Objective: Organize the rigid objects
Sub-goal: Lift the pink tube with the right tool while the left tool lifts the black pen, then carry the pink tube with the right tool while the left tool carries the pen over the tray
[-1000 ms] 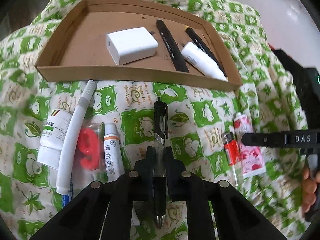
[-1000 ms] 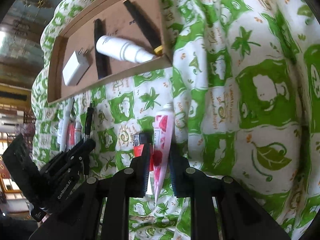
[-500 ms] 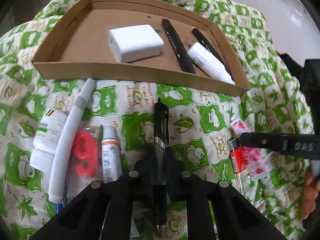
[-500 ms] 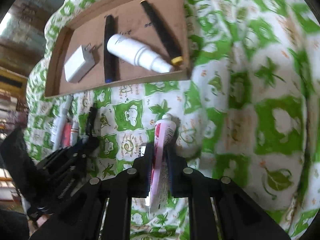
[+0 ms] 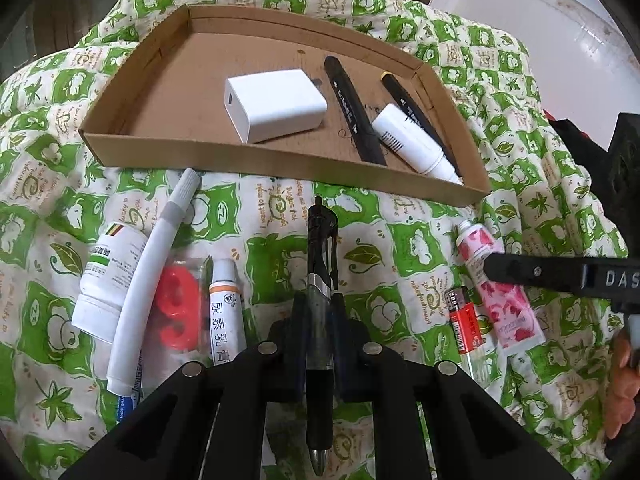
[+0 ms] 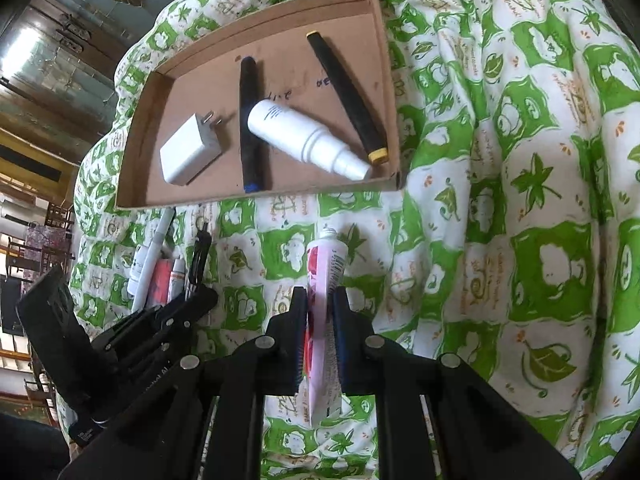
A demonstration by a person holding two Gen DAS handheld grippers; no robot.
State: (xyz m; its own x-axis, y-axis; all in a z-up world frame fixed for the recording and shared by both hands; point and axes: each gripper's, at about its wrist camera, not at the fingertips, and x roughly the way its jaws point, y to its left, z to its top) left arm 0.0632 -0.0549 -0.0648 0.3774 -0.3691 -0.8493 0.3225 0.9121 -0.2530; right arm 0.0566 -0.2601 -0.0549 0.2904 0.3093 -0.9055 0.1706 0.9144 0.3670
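My left gripper (image 5: 318, 300) is shut on a black click pen (image 5: 320, 240), whose clip end points toward the cardboard tray (image 5: 280, 160). In the right wrist view my right gripper (image 6: 320, 296) is shut on a pink flowered tube (image 6: 326, 260), cap end toward the tray (image 6: 280, 194). The left wrist view shows that tube (image 5: 508, 308) at the right, pinched by the right gripper (image 5: 490, 268), with a red lighter (image 5: 464, 320) lying beside it. The tray holds a white charger (image 5: 276, 104), two black markers (image 5: 354, 112) and a white spray bottle (image 5: 412, 140).
Left of the pen lie a white pill bottle (image 5: 108, 276), a long white marker (image 5: 156, 264), a red figure nine (image 5: 178, 308) and an ointment tube (image 5: 226, 312) on the green-patterned cloth (image 5: 420, 240). A person's fingers (image 5: 624, 384) show at the right edge. The left gripper (image 6: 200, 300) sits lower left in the right wrist view.
The right gripper has closed fully on the pink tube and lifted and rolled slightly, leaving the red lighter on the cloth. The left gripper has kept its hold on the pen.
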